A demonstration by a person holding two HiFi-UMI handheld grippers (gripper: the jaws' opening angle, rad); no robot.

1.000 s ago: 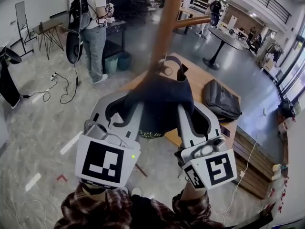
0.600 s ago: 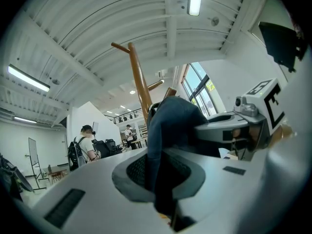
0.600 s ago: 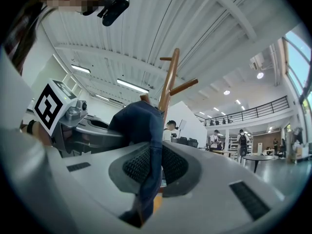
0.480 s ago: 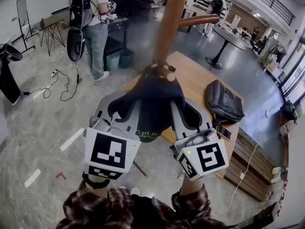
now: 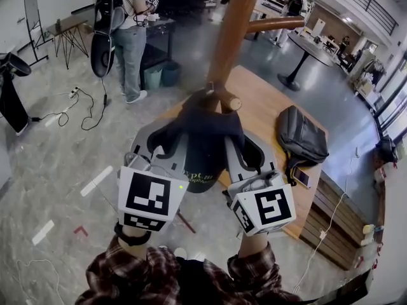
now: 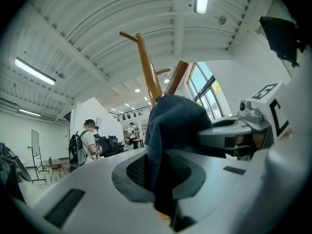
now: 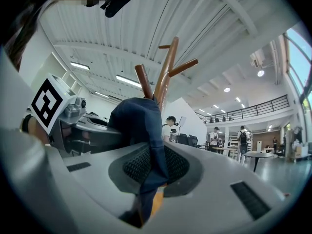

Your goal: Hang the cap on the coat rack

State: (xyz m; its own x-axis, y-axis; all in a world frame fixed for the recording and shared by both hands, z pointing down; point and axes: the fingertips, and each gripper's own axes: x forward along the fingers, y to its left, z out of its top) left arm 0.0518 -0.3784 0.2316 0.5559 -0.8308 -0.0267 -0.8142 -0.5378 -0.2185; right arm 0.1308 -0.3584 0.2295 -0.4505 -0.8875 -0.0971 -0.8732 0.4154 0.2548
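The dark navy cap (image 5: 206, 135) hangs between both grippers, its crown draped over a short wooden peg (image 5: 226, 99) of the coat rack (image 5: 232, 30). My left gripper (image 5: 170, 146) is shut on the cap's left edge, and the fabric (image 6: 168, 145) is pinched between its jaws. My right gripper (image 5: 234, 150) is shut on the right edge, with cloth (image 7: 146, 150) running down between its pads. In both gripper views the rack's trunk (image 7: 165, 77) and pegs (image 6: 141, 62) rise just behind the cap. The cap's underside with printed lettering (image 5: 202, 178) faces down toward me.
A wooden table (image 5: 267, 113) stands under the rack with a dark backpack (image 5: 302, 138) and a phone (image 5: 301, 176) on it. A person (image 5: 130, 37) with a backpack stands at the back left. Cables (image 5: 76, 110) lie on the floor. A round table (image 5: 308, 49) is farther back.
Both grippers have carried the cap forward and up along the rack; its crown now sits over the short peg, and the grippers have drawn closer together.
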